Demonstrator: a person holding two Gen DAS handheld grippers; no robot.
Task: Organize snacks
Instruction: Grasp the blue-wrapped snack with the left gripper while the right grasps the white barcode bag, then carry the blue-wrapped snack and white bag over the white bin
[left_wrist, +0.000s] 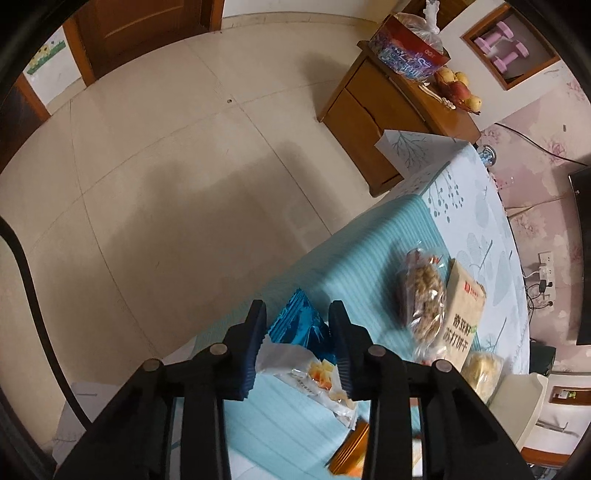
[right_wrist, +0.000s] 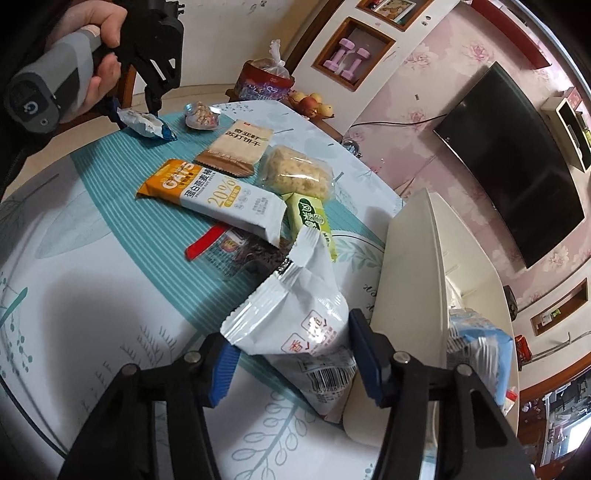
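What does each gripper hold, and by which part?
The right gripper holds a white snack packet across its middle. The left gripper straddles a blue-and-white packet; whether it grips it cannot be told.
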